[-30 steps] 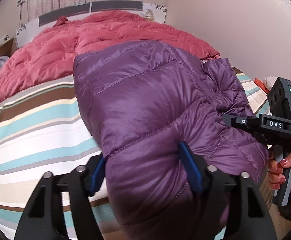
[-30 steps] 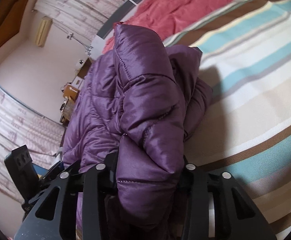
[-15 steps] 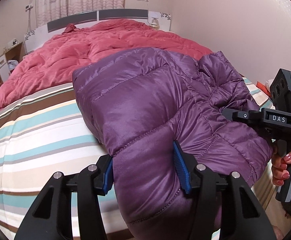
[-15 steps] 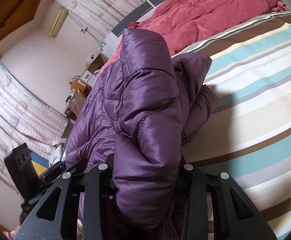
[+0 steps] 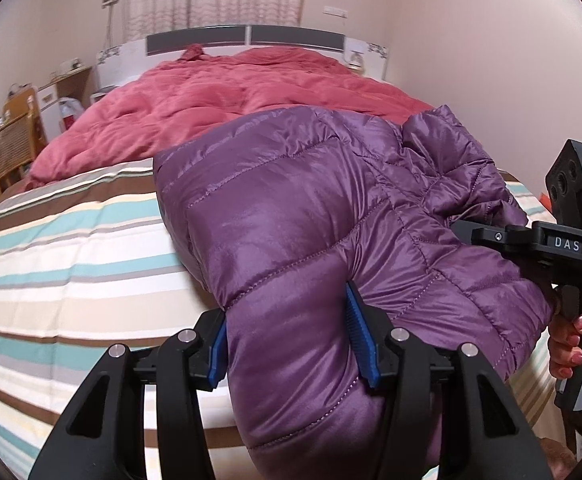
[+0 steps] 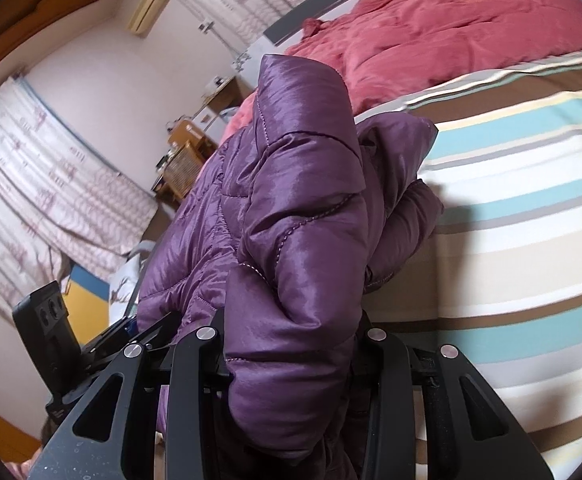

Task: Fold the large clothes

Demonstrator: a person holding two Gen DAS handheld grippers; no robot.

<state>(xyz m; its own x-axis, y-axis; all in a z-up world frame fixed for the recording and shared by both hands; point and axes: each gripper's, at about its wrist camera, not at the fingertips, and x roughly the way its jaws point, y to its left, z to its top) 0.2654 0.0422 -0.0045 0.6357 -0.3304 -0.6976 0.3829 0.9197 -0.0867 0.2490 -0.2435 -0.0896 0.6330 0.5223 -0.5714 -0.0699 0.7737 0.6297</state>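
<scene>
Both jaws clamp the jacket [image 5: 291,216]: our left gripper [image 5: 291,340] and right gripper [image 6: 291,344] grip its hem at the bed's [image 5: 71,248] foot edge.

The purple jacket [image 6: 299,240] swallowed the right gripper's [image 6: 291,364] pads, and its hem ran off below the left gripper [image 5: 291,344].

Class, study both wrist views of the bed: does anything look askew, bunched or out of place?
Yes. The purple jacket is not flat: its right-hand side is crumpled into folds beside the right gripper, while the left gripper clamps a puffy edge. Behind it, the red quilt lies rumpled across the striped sheet.
</scene>
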